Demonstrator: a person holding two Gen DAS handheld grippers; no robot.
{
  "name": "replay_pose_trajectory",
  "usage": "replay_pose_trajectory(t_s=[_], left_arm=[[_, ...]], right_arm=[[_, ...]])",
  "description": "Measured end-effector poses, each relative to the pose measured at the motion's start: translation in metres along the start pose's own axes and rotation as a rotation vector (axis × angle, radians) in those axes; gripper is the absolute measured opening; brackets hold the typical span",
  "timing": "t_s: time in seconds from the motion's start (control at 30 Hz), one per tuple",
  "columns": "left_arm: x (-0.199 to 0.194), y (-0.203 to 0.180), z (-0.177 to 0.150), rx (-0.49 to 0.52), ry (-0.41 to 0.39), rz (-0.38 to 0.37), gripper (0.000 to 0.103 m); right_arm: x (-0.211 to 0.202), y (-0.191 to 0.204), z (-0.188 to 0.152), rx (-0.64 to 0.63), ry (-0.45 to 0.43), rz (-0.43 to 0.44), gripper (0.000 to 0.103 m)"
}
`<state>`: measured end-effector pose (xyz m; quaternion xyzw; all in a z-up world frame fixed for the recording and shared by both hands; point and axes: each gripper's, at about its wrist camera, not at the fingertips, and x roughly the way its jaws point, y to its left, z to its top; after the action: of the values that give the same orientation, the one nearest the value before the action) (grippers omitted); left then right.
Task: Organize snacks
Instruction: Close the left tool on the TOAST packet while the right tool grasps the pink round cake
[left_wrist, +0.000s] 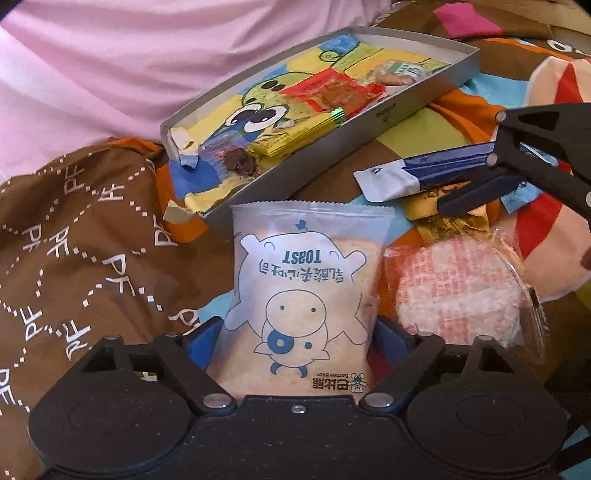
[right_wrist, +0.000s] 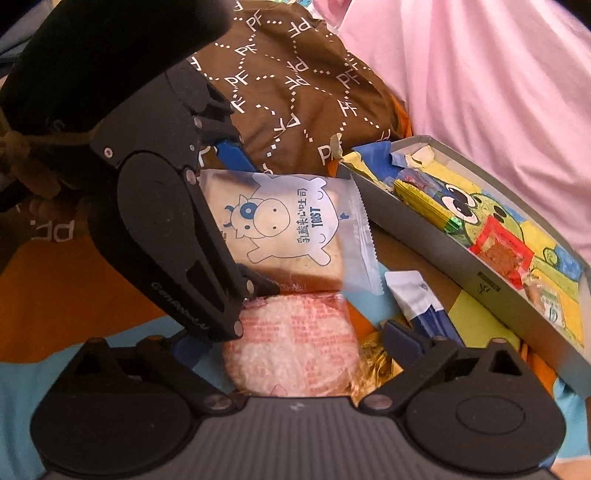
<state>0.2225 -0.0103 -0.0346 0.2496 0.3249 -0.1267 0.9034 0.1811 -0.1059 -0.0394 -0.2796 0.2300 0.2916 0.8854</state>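
Toast pack (left_wrist: 301, 295) pinched in my left gripper (left_wrist: 299, 332), snacks half sorted on the bedspread.

L fingers (left_wrist: 205, 338) press both sides of the toast pack, which lies just in front of the grey tray (left_wrist: 388, 110) w/ a red packet (left_wrist: 325, 92) and yellow packets (left_wrist: 295, 140) already inside. My right gripper (left_wrist: 476, 188) hangs w/ fingers spread over a blue-white sachet (left_wrist: 402, 173) and a gold wrapper (left_wrist: 424, 208), not gripping either. Round rice cracker (left_wrist: 458, 288) lies touching the toast pack's R edge, on the patterned blanket (left_wrist: 74, 240).
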Motion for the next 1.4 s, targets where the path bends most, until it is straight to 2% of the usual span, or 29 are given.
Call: replay_pose_trajectory(t_s=[0.1,0.3,0.5,0.67,1.03,1.13,1.2,1.4], left_arm=[[-0.002,-0.002,0.0,-0.011,0.008,0.003,0.079],[-0.005,0.002,0.003,-0.157,0.072,-0.02,0.076],[-0.011,0.007,0.001,-0.336,0.169,-0.069,0.075],[-0.024,-0.004,-0.007,-0.417,0.216,-0.079,0.075],[-0.041,-0.018,-0.01,-0.457,0.263,-0.101,0.074],[-0.034,-0.019,-0.008,-0.434,0.273,-0.116,0.077],[-0.027,-0.018,-0.007,-0.403,0.294,-0.133,0.081],[-0.016,-0.011,-0.001,-0.374,0.325,-0.166,0.083]], right_arm=[[-0.003,-0.001,-0.002,0.025,0.005,0.004,0.09],[-0.012,-0.003,-0.004,0.062,0.022,-0.006,0.078],[-0.027,-0.005,-0.012,0.113,0.05,-0.001,0.078],[-0.044,-0.009,-0.021,0.191,0.073,-0.002,0.078],[-0.071,-0.025,-0.049,0.349,0.111,-0.007,0.079],[-0.066,-0.025,-0.05,0.365,0.112,-0.001,0.085],[-0.062,-0.026,-0.051,0.373,0.103,-0.004,0.093],[-0.051,-0.034,-0.06,0.453,0.089,0.052,0.096]])
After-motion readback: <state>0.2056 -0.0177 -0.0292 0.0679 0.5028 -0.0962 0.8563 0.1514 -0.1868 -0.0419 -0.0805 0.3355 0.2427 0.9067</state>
